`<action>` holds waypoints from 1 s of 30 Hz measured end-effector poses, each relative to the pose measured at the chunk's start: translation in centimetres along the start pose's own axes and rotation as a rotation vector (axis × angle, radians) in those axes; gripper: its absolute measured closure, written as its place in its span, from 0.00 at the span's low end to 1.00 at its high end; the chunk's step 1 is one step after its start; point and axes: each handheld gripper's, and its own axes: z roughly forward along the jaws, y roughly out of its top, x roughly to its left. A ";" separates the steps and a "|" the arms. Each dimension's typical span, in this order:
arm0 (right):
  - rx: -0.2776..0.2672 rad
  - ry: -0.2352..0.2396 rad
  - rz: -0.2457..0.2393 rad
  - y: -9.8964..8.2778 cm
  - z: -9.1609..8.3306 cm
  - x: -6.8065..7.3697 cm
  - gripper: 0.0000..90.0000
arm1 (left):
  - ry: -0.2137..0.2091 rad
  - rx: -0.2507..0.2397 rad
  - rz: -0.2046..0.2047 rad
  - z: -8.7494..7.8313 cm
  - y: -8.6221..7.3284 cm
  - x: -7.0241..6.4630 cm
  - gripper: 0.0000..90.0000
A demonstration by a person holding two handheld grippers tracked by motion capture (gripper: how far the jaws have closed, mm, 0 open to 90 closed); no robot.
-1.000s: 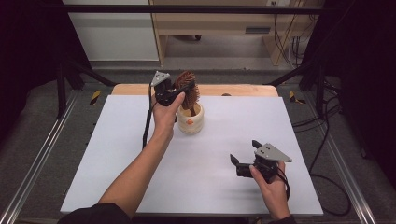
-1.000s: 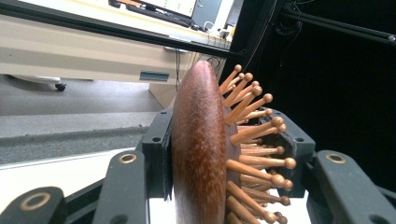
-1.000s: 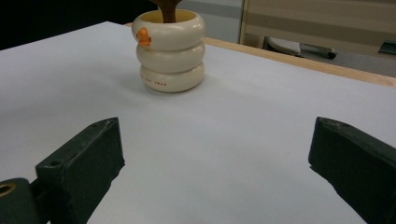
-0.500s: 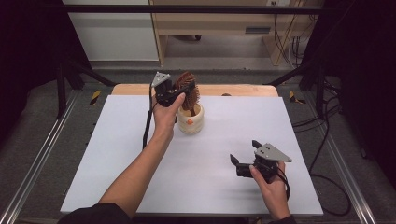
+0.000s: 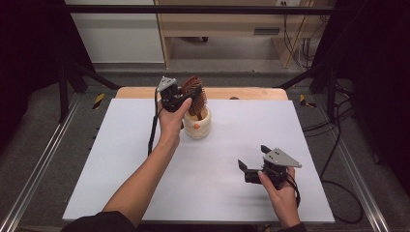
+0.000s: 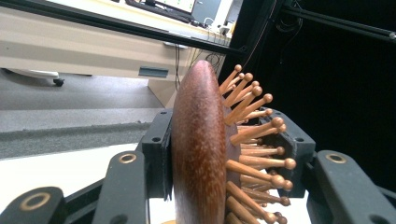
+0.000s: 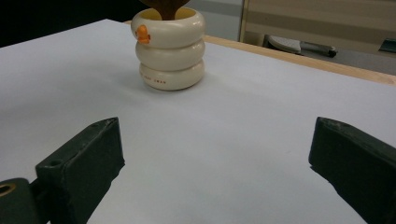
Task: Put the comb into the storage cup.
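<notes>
A brown wooden hairbrush [image 5: 195,92] with ball-tipped wooden bristles stands upright, its handle down inside a cream ringed cup [image 5: 197,123] at the back middle of the white table. My left gripper [image 5: 187,94] is shut on the brush head; in the left gripper view the hairbrush [image 6: 201,154] sits clamped between the two jaws, bristles toward the right. My right gripper [image 5: 252,160] hovers open over the table's front right, nothing between its jaws. In the right gripper view the cup [image 7: 169,46] stands ahead, with the brush handle [image 7: 164,8] entering its mouth.
The white table top [image 5: 121,159] has a wooden strip [image 5: 241,93] along its far edge. Metal rails [image 5: 34,174] run along both sides on the floor. A wooden desk [image 5: 222,29] and cables [image 5: 338,116] lie beyond the table.
</notes>
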 end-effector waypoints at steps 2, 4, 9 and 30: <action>0.001 -0.002 0.000 0.0 0.0 0.0 0.04 | 0.000 0.000 0.000 0.0 0.0 0.0 0.54; 0.001 -0.001 0.001 0.0 0.0 0.0 0.04 | 0.000 -0.002 -0.002 0.0 0.0 0.0 0.54; 0.001 -0.001 0.001 0.0 0.0 0.0 0.04 | -0.002 -0.001 -0.001 0.0 0.0 -0.1 0.54; 0.000 0.001 -0.001 0.0 0.1 0.2 0.04 | -0.007 0.002 -0.034 -0.1 0.0 0.8 0.54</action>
